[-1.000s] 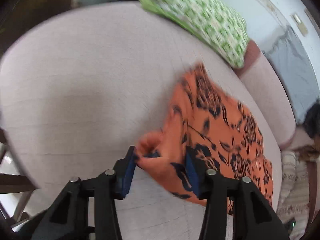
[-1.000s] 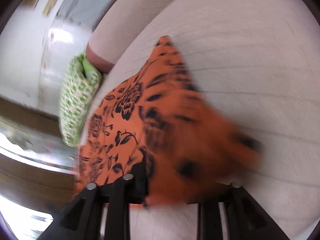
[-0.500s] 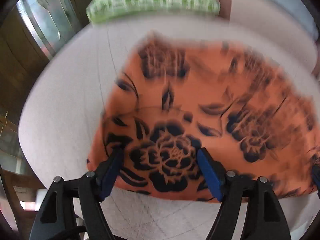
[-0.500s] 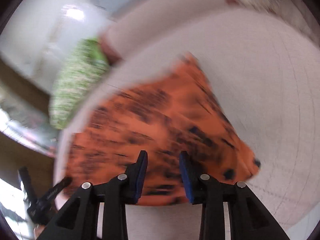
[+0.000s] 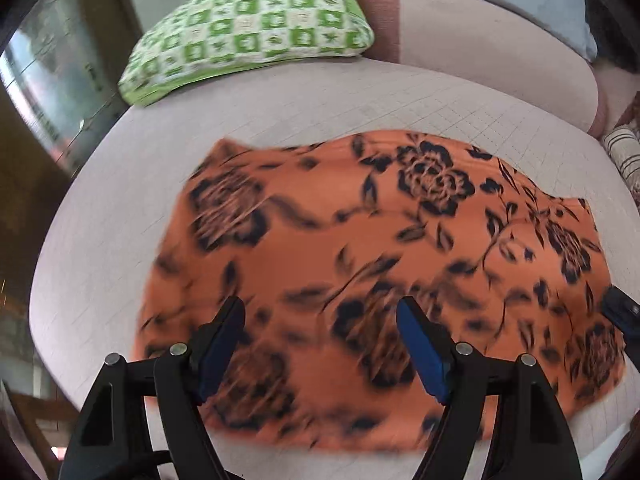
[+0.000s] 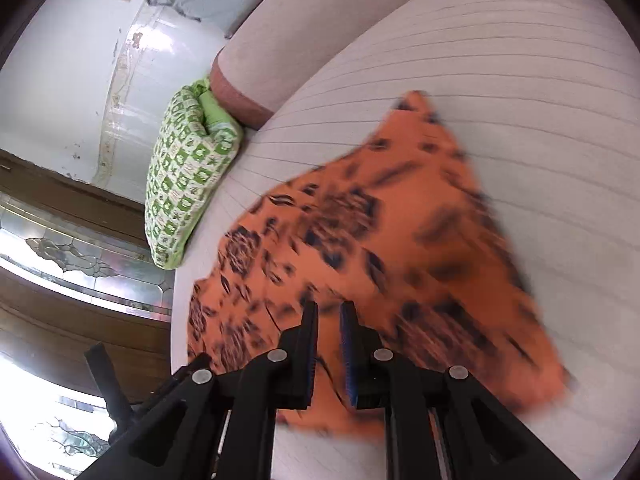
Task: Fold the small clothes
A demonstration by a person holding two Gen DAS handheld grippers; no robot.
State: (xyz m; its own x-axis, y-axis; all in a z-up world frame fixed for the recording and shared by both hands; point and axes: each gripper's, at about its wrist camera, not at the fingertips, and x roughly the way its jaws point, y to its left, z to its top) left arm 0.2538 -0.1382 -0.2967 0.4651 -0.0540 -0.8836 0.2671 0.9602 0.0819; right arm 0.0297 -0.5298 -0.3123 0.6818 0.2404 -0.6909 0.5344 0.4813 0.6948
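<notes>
Orange floral garment [image 5: 360, 272] is seen spread flat on the pale grid-lined sofa seat [image 5: 300, 100], directly below and ahead of both claws. Long axis runs left-right across the left wrist view; in the right wrist view it is seen running diagonally from lower left to a pointed corner at upper right [image 6: 416, 100].

Left gripper [image 5: 320, 344] is held w/ jaws wide apart over the near edge, cloth visible between the blue pads, nothing gripped. Right gripper [image 6: 329, 344] is held w/ jaws nearly together, only a narrow gap left; orange is seen thru the gap but whether cloth is pinched can't be told, prob. not. Right claw tip is glimpsed at the garment's right edge in the left view [image 5: 620, 312]. Each claw is placed near its own end of the near hem, so neither is judged clearly nearer. Near part of cloth is motion-blurred in both views.

Judged: garment laid out, fold not yet made; next grab prob. wanted at near hem corners, folding away toward the backrest.

Surface: soft seat cushion, pinkish backrest bolster [image 5: 480, 48] behind. Green checked pillow [image 5: 248, 28] is set at back left, well apart from the garment. Striped fabric [image 5: 624, 152] is noted at far right. Room: white wall [image 6: 60, 60], dark wood frame w/ leaded glass [image 6: 72, 256]
</notes>
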